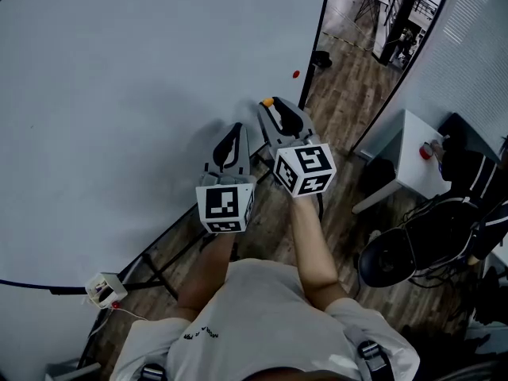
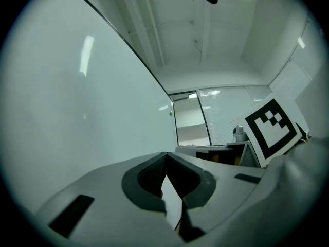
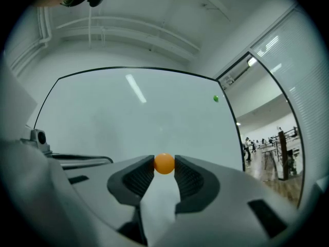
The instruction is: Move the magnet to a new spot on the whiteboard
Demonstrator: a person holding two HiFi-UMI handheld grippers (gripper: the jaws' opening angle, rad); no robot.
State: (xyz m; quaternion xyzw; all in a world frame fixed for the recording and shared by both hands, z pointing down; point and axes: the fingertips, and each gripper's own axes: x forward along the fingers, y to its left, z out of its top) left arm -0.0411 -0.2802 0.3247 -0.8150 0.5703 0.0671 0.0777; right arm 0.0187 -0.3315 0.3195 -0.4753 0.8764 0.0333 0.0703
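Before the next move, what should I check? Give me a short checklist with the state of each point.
1. Right claw shut on magnet: ok.
2. Magnet held at the jaw tips, centred: ok.
3. Left claw shut and empty: ok.
4. Bare board ahead of the magnet: ok.
5. Magnet lifted off the board: cannot tell.

Head view steeply down, whiteboard (image 1: 119, 94) shared

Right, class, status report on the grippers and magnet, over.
Right hand-held gripper shut on orange magnet, near whiteboard. Left hand-held gripper shut, empty. Nothing blocking.
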